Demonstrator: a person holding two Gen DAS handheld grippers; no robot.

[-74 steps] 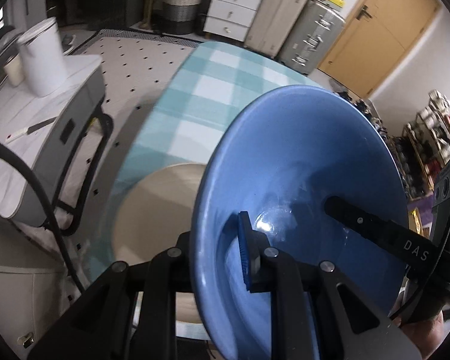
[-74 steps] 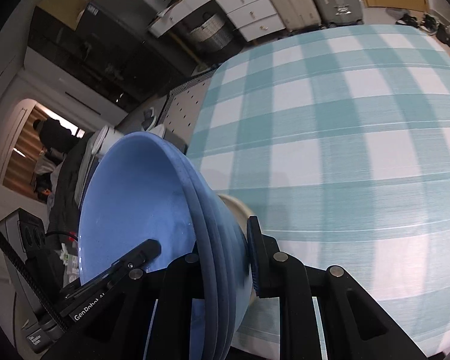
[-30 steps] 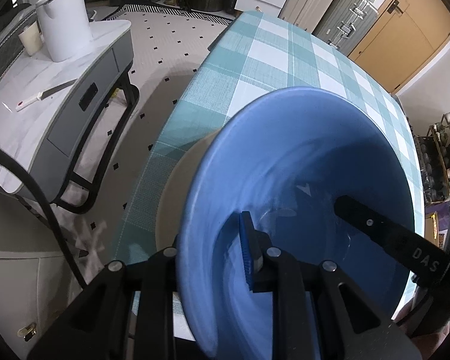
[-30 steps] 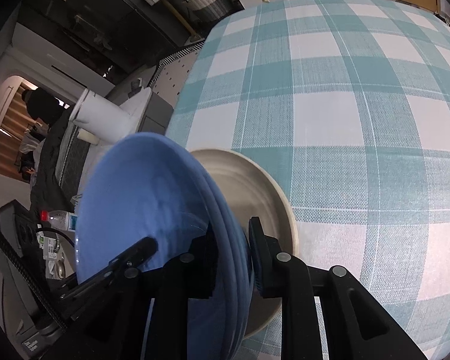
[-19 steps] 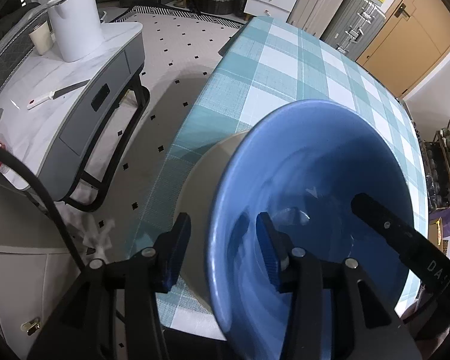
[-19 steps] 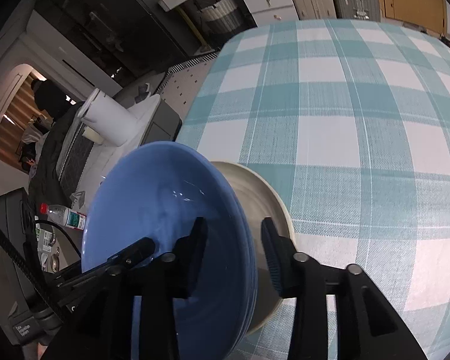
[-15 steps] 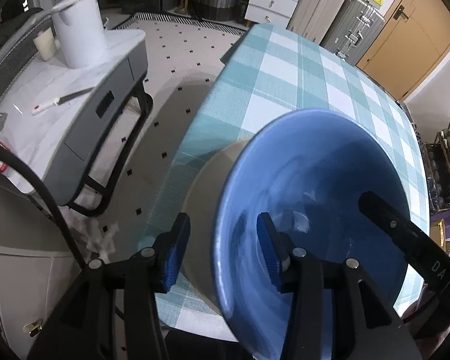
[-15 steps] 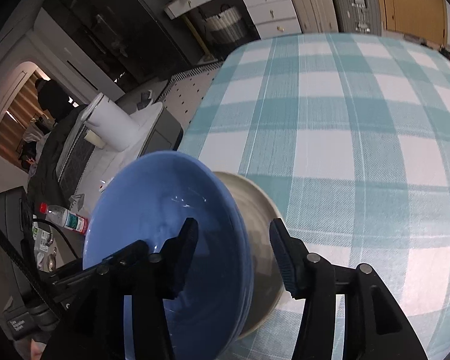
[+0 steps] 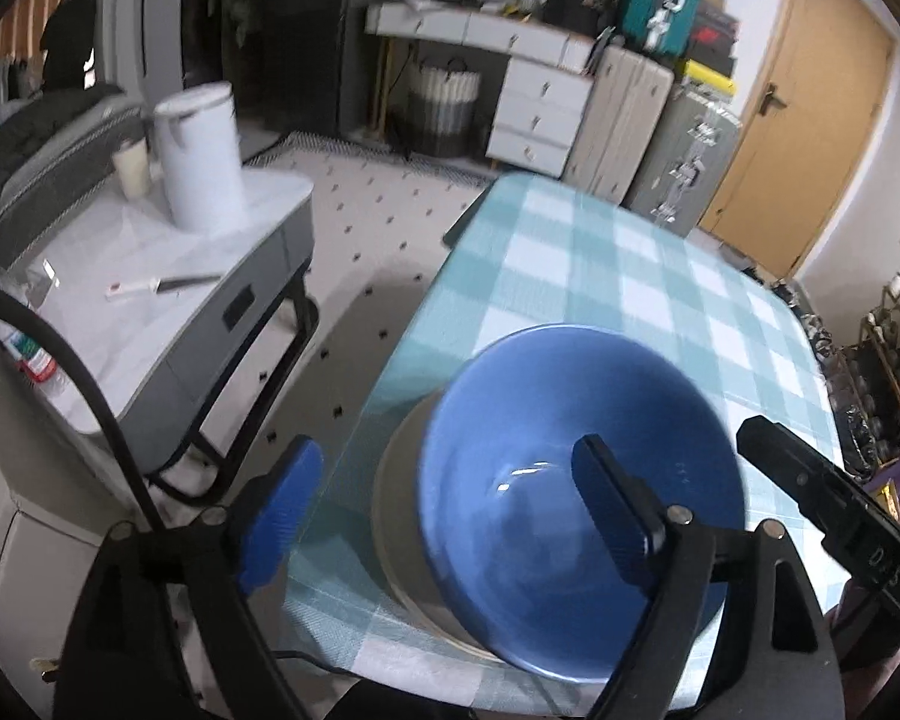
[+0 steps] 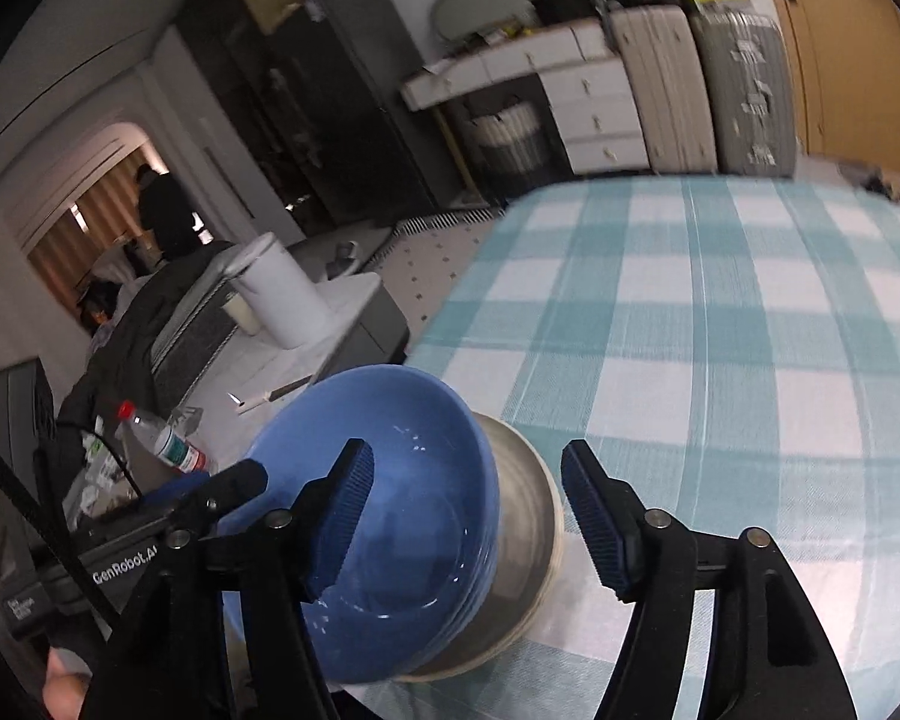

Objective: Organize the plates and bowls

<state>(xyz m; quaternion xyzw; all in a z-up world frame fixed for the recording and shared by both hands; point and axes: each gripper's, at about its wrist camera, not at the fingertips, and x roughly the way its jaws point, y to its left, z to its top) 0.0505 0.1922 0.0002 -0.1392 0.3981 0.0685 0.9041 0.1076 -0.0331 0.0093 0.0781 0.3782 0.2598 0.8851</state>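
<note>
At the near left corner of the bench [image 9: 648,276], which is covered in a teal and white checked cloth, a blue bowl [image 9: 576,480] sits on a beige plate [image 9: 399,504]; the plate's rim shows along the bowl's left side in the left wrist view and along its right side in the right wrist view. The bowl leans a little, its opening turned toward the cameras, and its glazed inside catches small highlights. The left tool [image 9: 444,510] has its jaws spread wide: one blue-padded finger hangs over the floor beside the bench edge, the other in front of the bowl's hollow, and neither grips anything. The right tool [image 10: 465,519] is likewise wide apart and empty, one ridged blue pad in front of the bowl's inside and the other over the cloth just right of the plate. Each tool's black body shows at the edge of the other camera's view. Left of the bench, across a dotted tile floor, stands a grey side table [image 9: 168,300] carrying a white cylindrical kettle [image 9: 198,156], a small cup and a knife. At the back of the room are white drawers [image 9: 534,120], upright suitcases [image 9: 624,132] and a wooden door [image 9: 810,144]. The picture is slightly blurred.
</note>
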